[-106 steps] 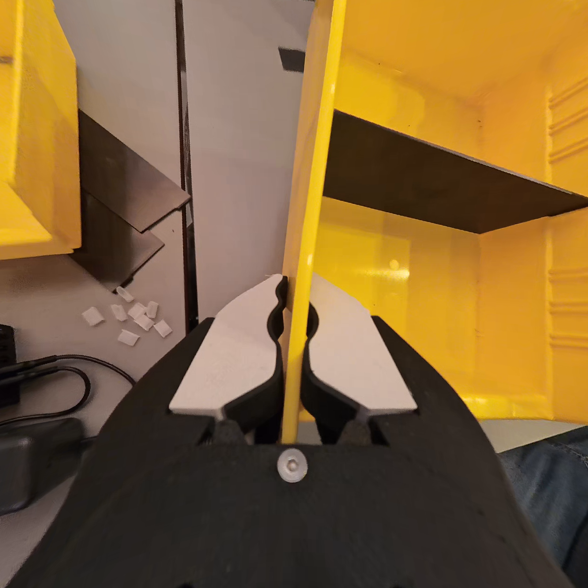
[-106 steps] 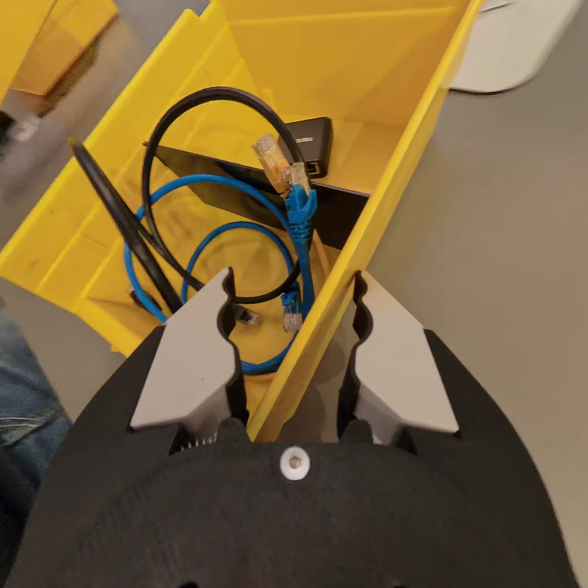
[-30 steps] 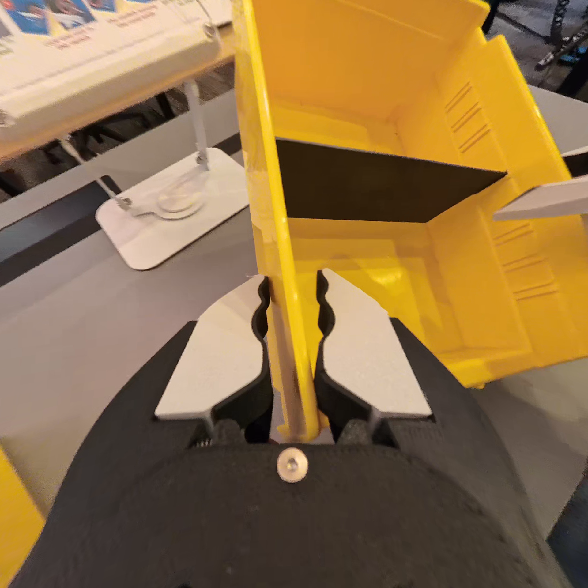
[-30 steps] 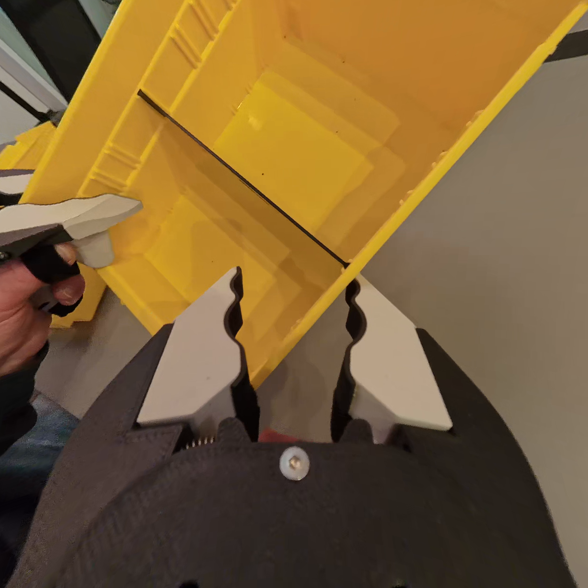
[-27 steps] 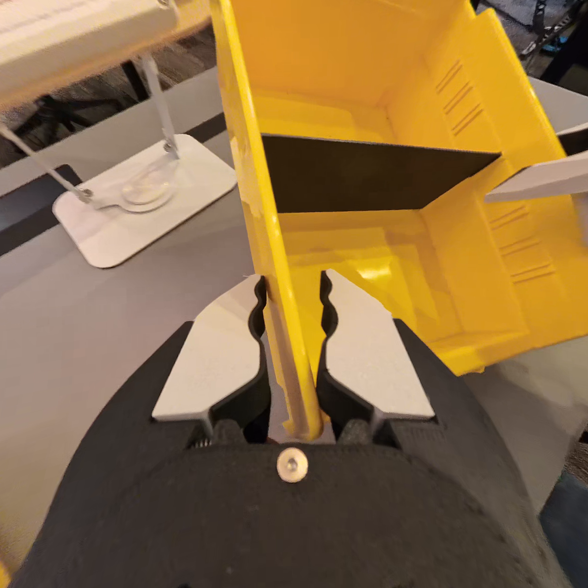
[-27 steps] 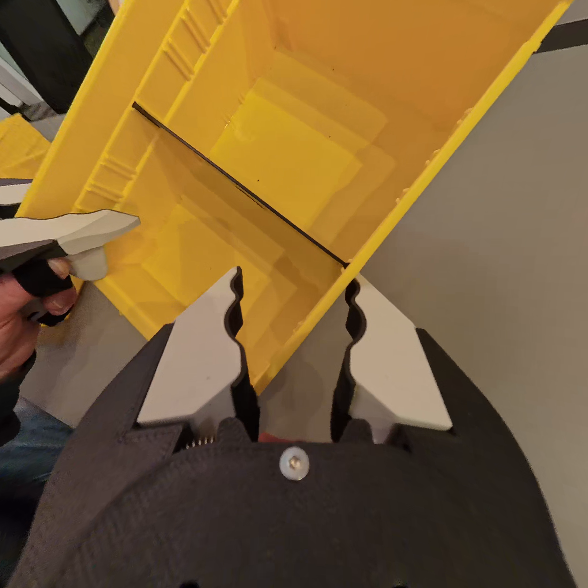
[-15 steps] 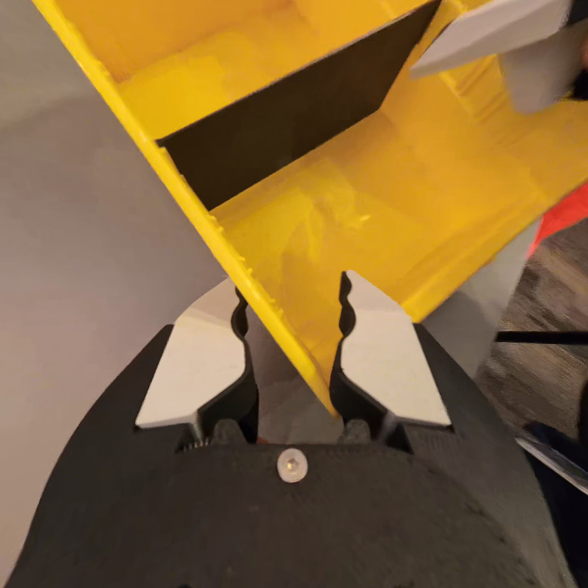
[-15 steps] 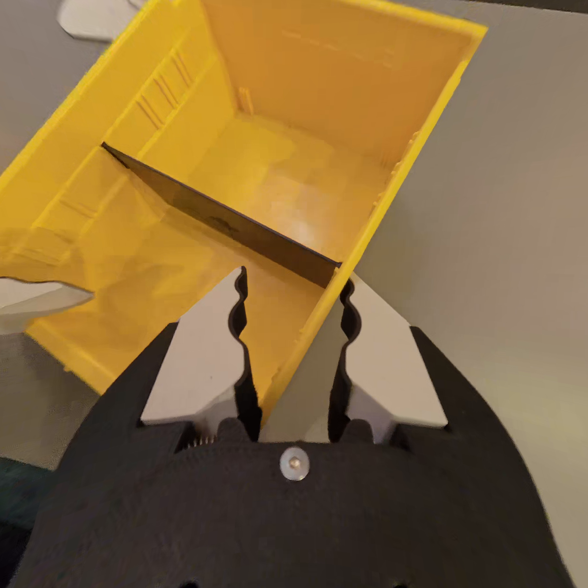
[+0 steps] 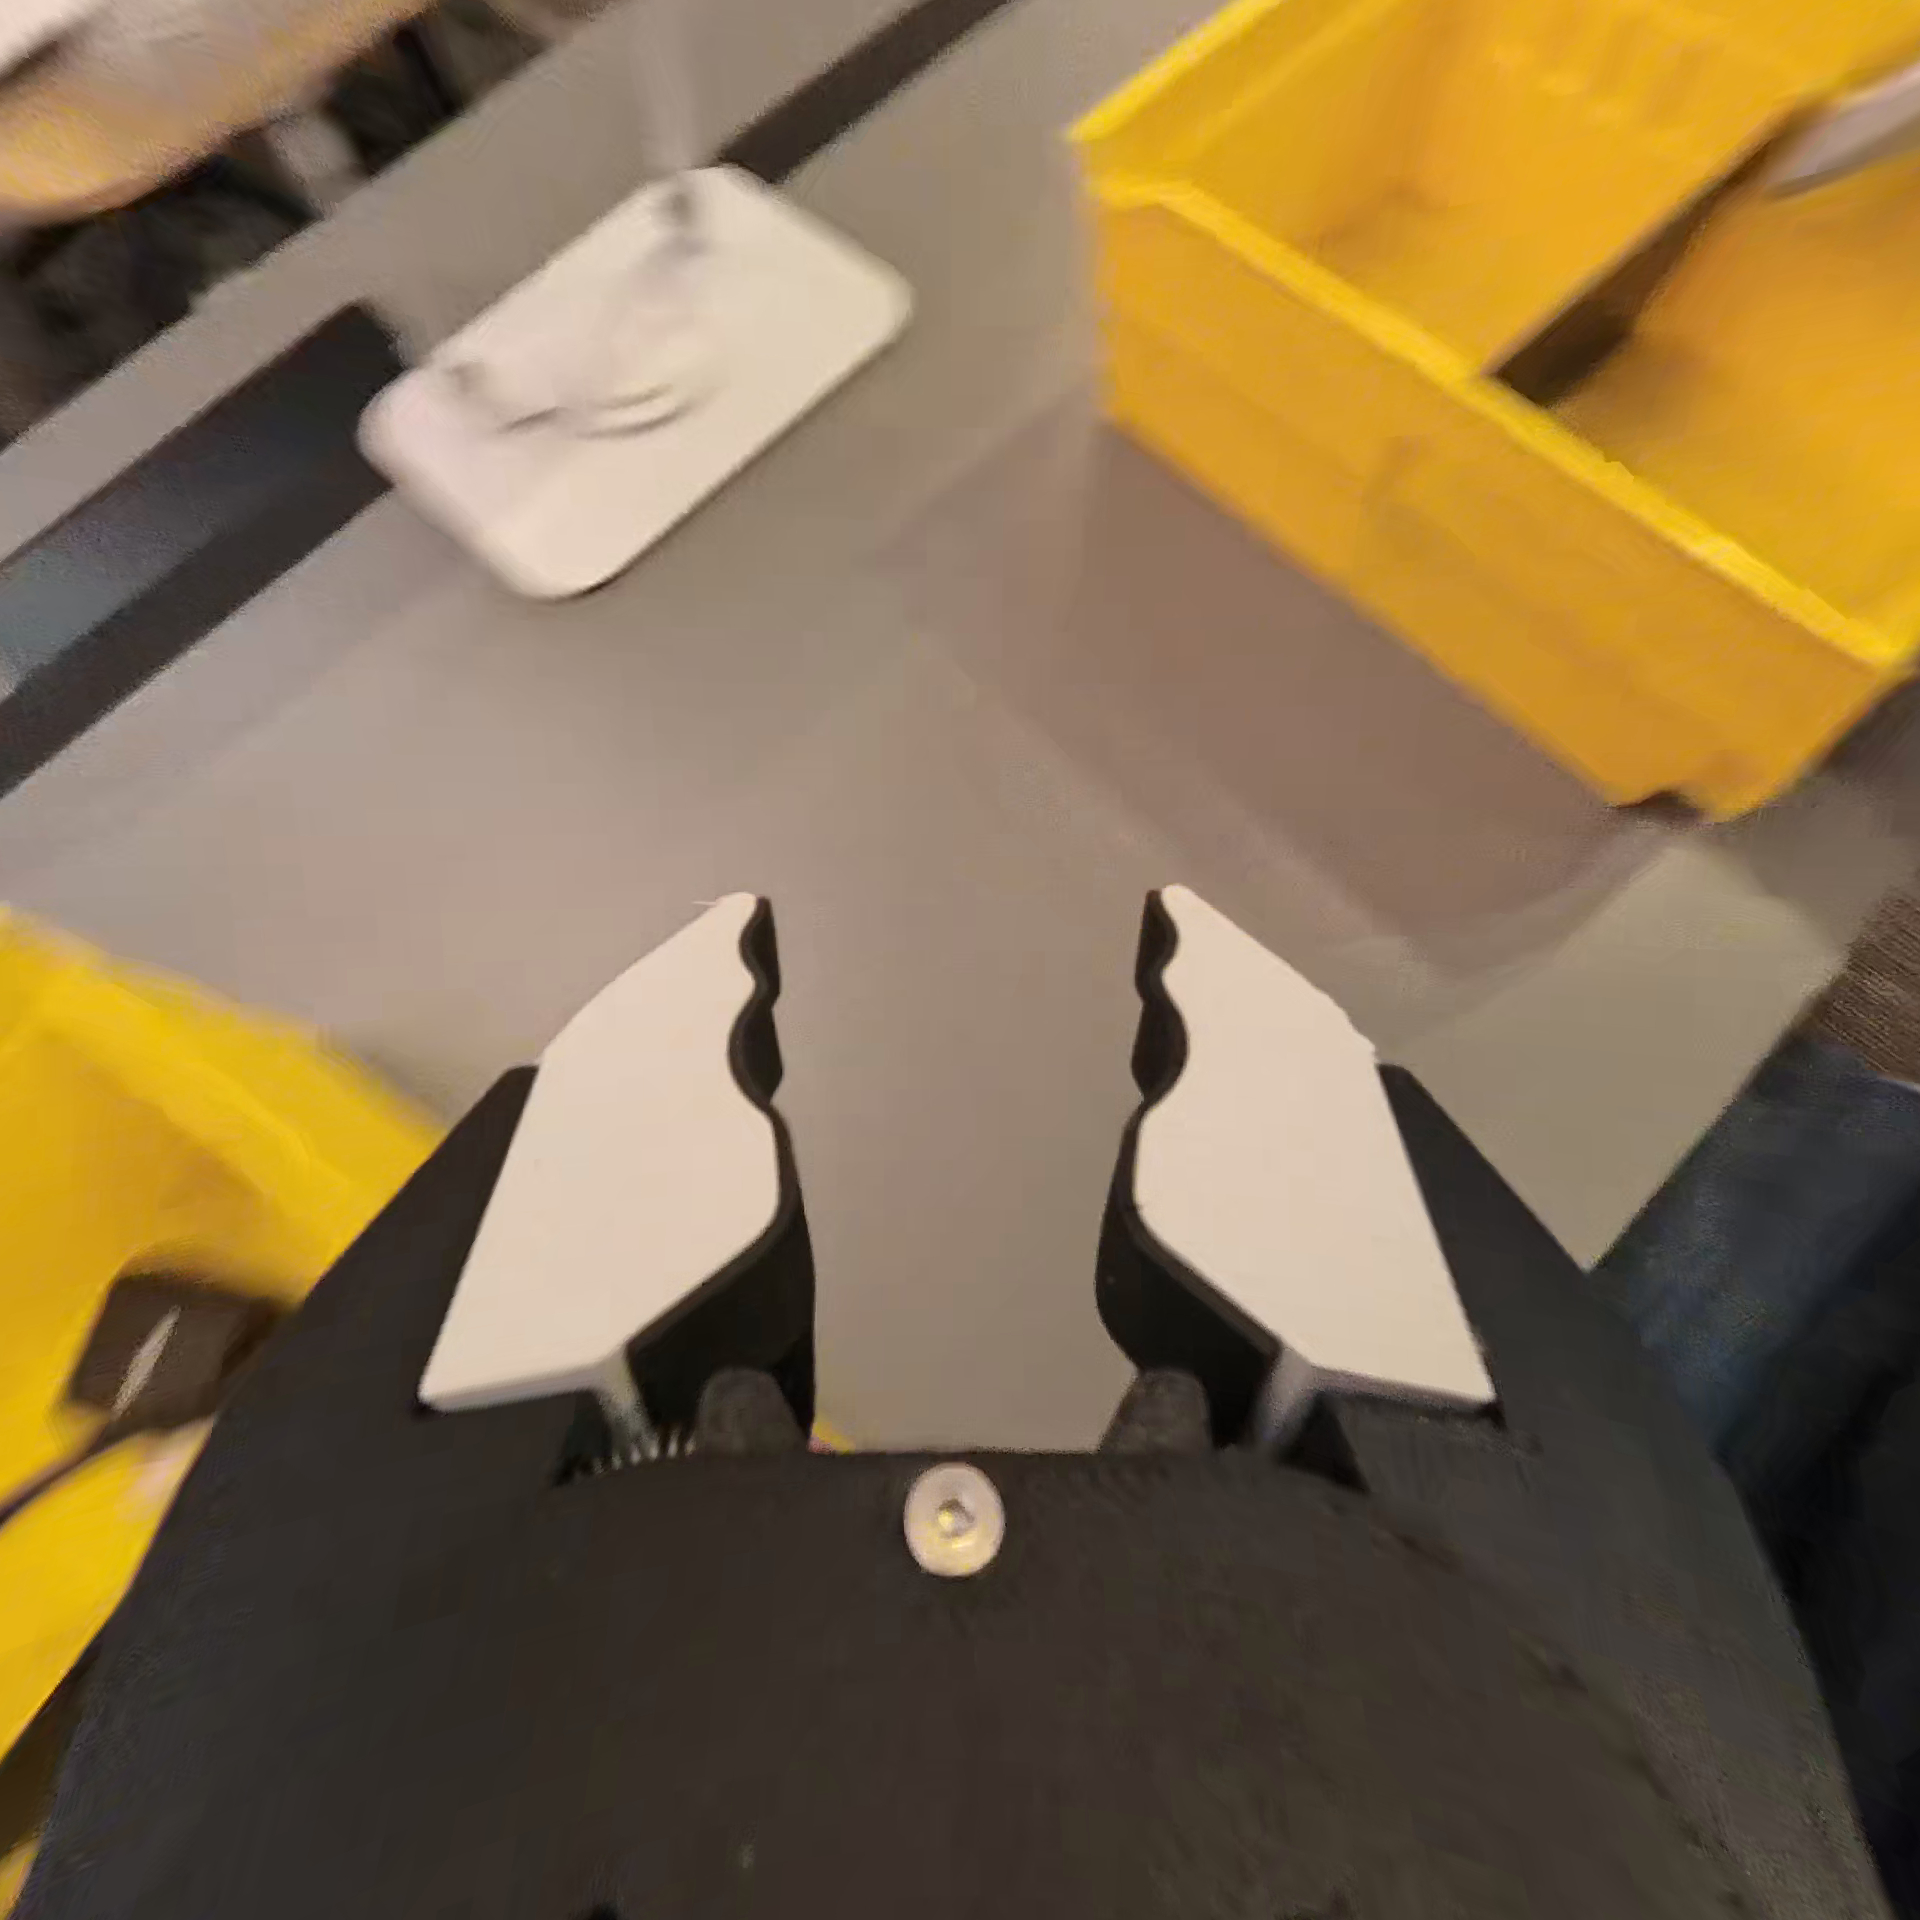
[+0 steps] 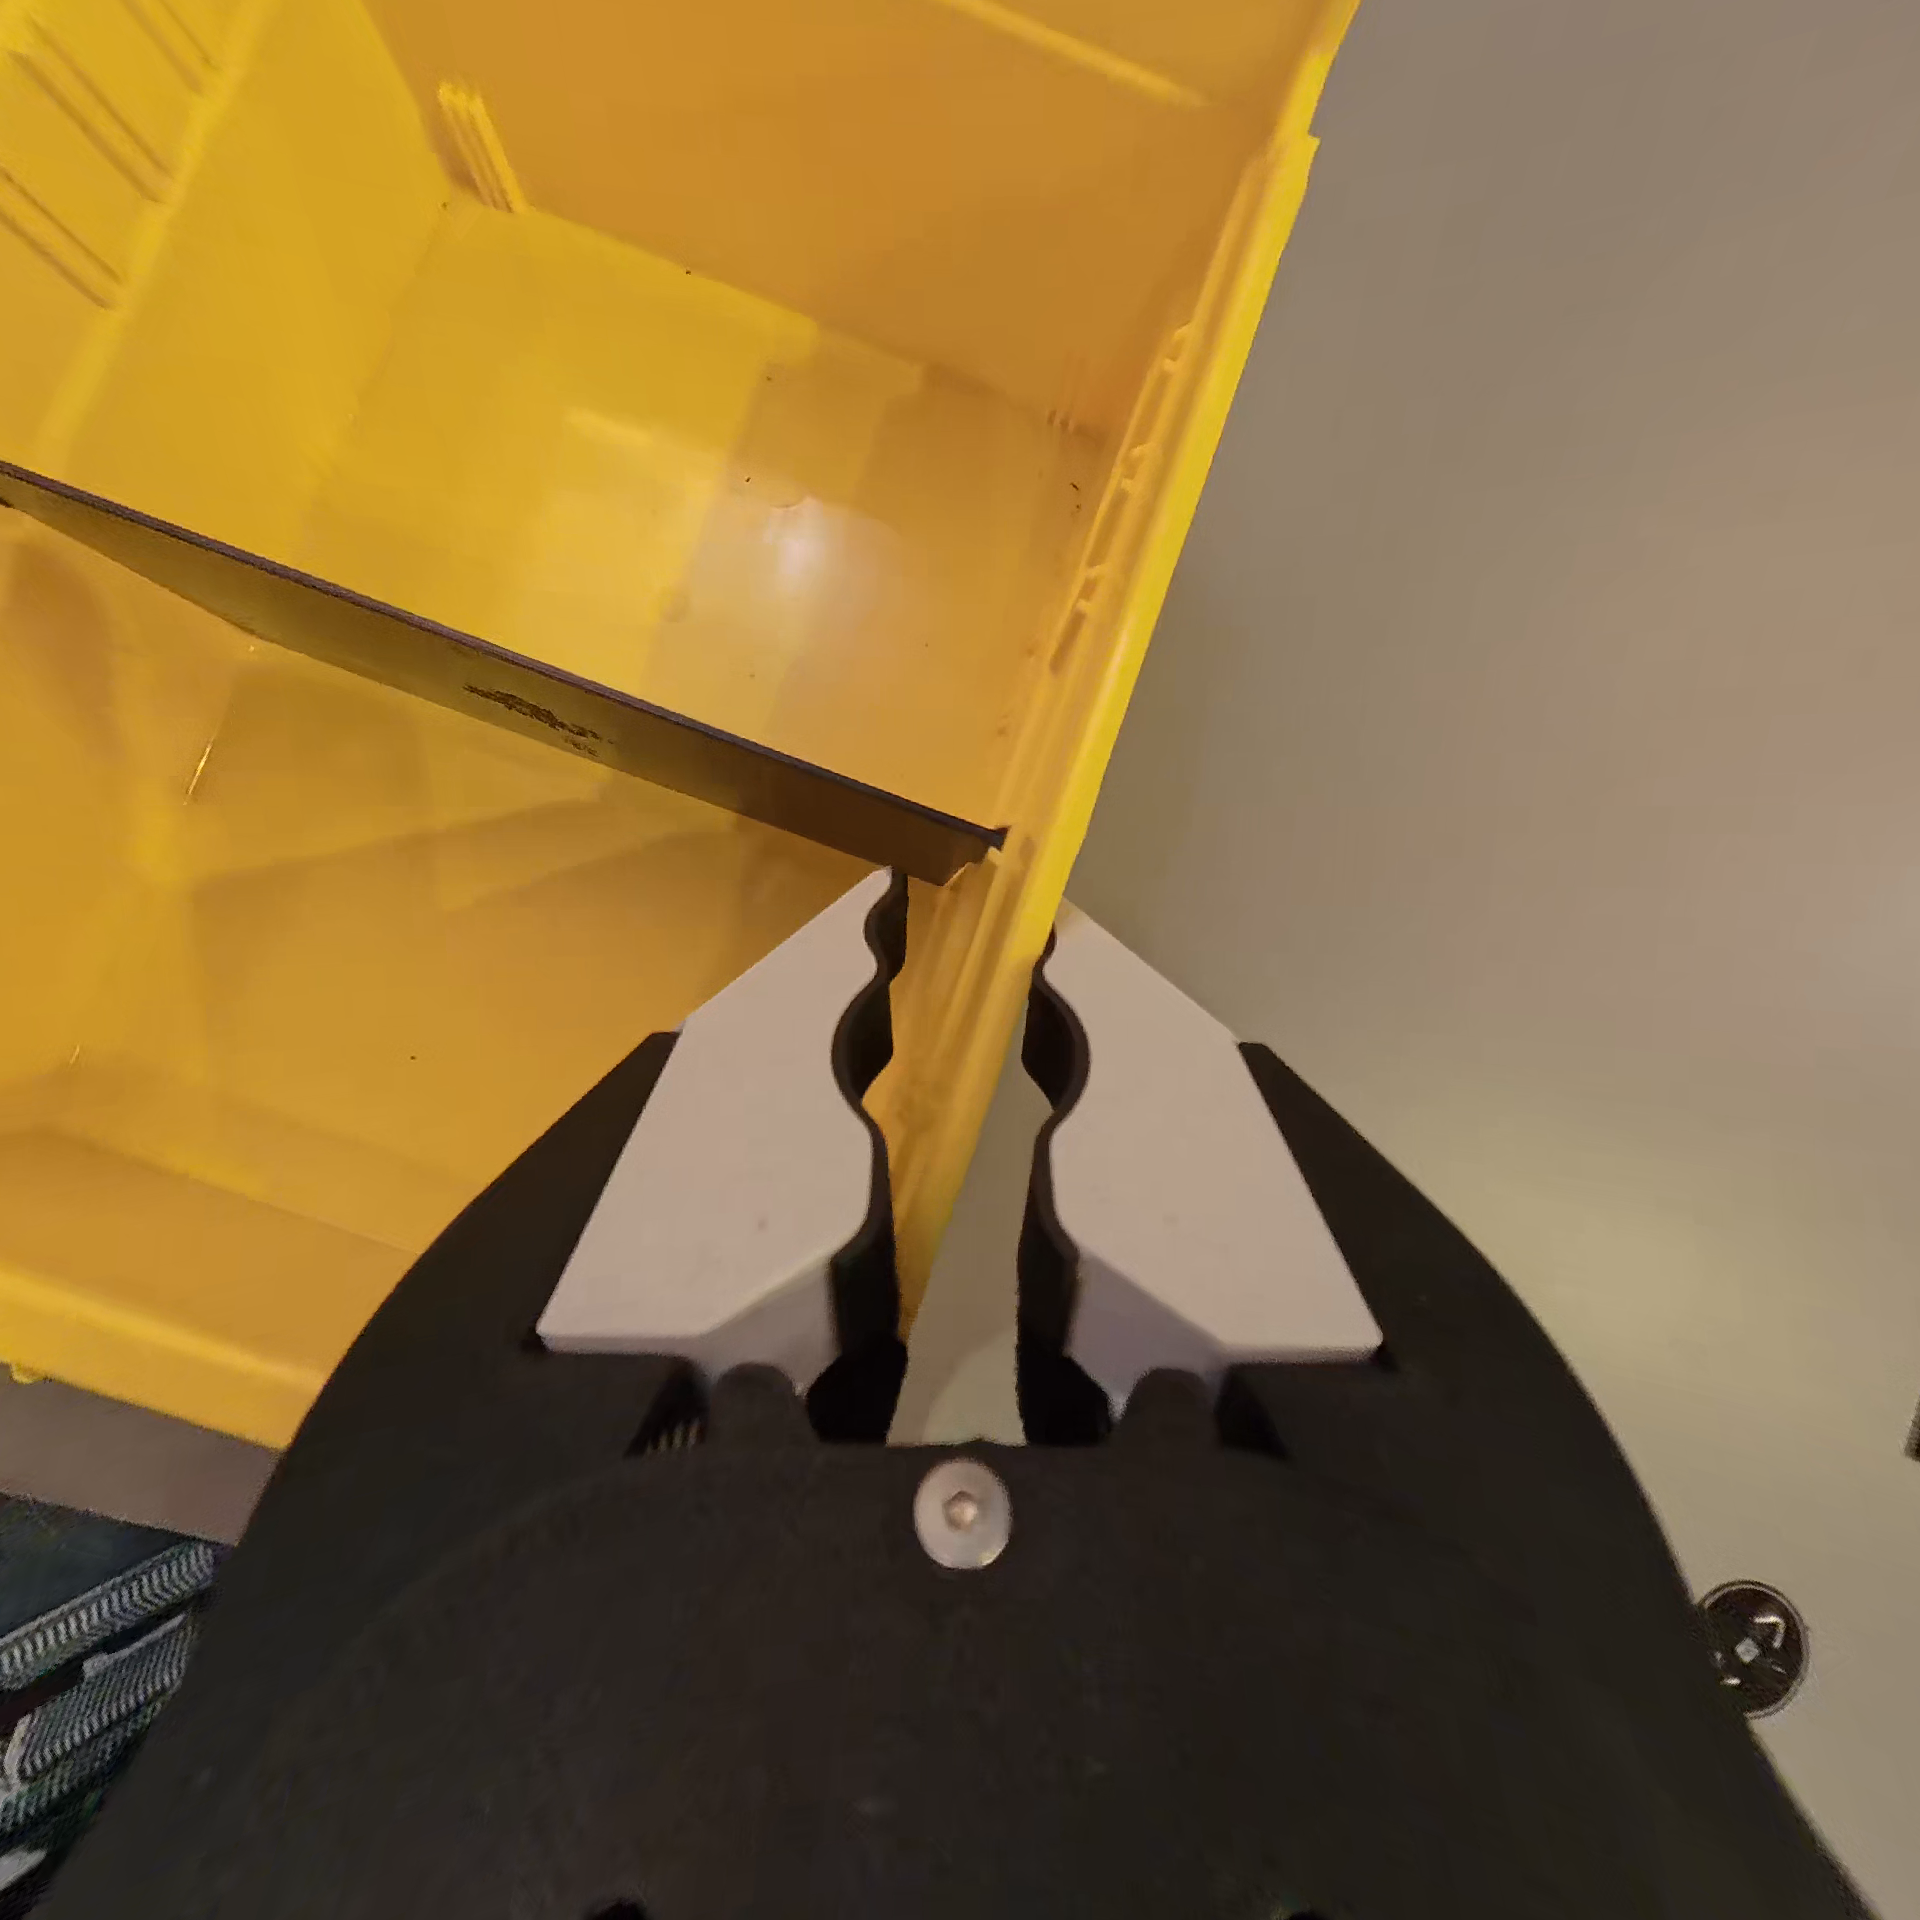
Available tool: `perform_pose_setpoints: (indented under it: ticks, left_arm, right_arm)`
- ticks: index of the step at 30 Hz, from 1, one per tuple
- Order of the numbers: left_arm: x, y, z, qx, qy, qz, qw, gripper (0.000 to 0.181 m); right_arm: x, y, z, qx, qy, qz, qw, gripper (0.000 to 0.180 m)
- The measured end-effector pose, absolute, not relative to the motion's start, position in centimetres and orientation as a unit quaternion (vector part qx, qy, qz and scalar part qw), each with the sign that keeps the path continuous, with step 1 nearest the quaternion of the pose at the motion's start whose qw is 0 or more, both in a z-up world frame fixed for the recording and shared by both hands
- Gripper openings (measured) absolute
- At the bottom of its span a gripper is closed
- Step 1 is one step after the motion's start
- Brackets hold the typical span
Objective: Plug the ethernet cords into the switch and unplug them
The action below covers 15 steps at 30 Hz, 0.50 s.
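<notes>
The yellow bin [image 10: 1174, 520] fills the right wrist view, with a black divider [image 10: 520, 696] across it and both compartments bare. My right gripper [image 10: 971, 904] is shut on the bin's right side wall, just below the divider's end. In the left wrist view the same bin [image 9: 1351, 540] stands on the grey table at the upper right. My left gripper [image 9: 956, 904] is open and holds nothing, over bare table to the left of the bin. No ethernet cords show in either view. A dark boxy thing [image 9: 156, 1351], blurred, lies in a second yellow bin [image 9: 125, 1122] at the lower left.
A white stand base [image 9: 634, 384] sits on the grey table [image 9: 727, 727] at the far left. A person's jeans [image 9: 1787, 1299] are at the table's right edge. A screw head [image 10: 1756, 1652] shows in the table at the lower right of the right wrist view. The gap from one gripper's tips to the other's is roughly 40 cm. Between my left fingertips and the dark boxy thing [image 9: 156, 1351] there is roughly 30 cm.
My left gripper has let go of the bin's wall, opened wide and drawn back to the left. My right gripper has closed onto the opposite wall. The cords seen in the bin earlier are gone from it.
</notes>
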<state>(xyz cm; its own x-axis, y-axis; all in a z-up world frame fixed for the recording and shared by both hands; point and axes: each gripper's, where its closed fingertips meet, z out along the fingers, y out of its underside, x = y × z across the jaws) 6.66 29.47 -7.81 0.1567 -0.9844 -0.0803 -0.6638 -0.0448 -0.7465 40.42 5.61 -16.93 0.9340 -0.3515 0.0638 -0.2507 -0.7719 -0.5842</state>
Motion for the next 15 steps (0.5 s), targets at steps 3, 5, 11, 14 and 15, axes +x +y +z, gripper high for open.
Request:
perform_pose_setpoints:
  ticks: [3,5,11,14,15]
  left_arm:
    - [-3.0,37.1,-6.5,-0.748,0.518,-0.162,0.382,0.065]
    - [-9.8,41.3,-6.7,-0.788,0.459,-0.112,0.394,0.065]
    - [-21.1,44.3,-12.8,-0.877,0.363,-0.107,0.297,0.070]
    - [-22.5,44.3,-16.0,-0.891,0.358,-0.107,0.259,0.062]
    - [-22.8,44.3,-17.0,-0.895,0.358,-0.109,0.243,0.055]
  right_arm:
    - [41.2,4.8,-17.0,-0.940,0.154,-0.089,0.291,0.016]
    - [41.6,4.5,-17.0,-0.941,0.150,-0.087,0.291,0.015]
    - [43.1,3.1,-16.9,-0.941,0.151,-0.074,0.294,0.009]
    - [43.6,2.5,-16.9,-0.938,0.161,-0.066,0.299,0.007]
    - [43.8,2.2,-16.9,-0.938,0.164,-0.066,0.299,0.007]
